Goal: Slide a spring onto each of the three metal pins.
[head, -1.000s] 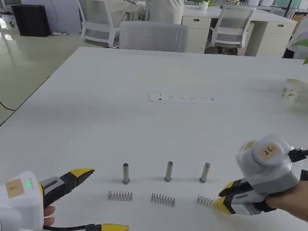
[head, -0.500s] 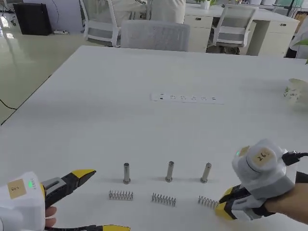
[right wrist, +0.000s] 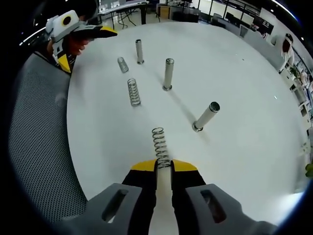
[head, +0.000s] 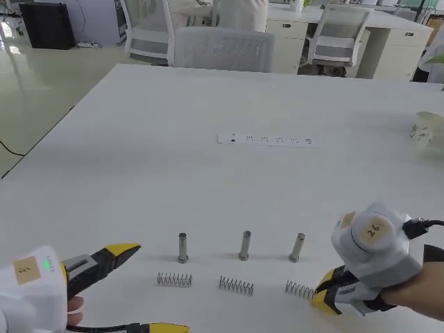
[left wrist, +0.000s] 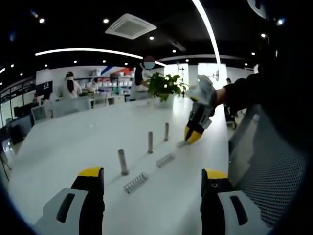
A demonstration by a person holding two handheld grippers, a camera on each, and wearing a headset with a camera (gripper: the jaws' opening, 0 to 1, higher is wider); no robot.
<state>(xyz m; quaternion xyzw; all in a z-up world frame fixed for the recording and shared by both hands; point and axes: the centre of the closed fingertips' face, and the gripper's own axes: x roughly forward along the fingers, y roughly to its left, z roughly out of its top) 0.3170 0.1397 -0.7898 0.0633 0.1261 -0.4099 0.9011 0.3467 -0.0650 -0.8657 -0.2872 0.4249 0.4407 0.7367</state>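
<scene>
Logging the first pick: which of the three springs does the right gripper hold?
The rightmost spring, below the right-hand pin in the head view: its end sits between the jaws of the right gripper. The middle spring and left spring lie untouched.

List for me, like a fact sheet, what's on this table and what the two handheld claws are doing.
Pins: three metal pins standing in a row, all bare
Springs: three springs lying flat, one before each pin
Right gripper: closed on the near end of the right spring
Left gripper: open, holding nothing
Table: white, power strip farther back
</scene>
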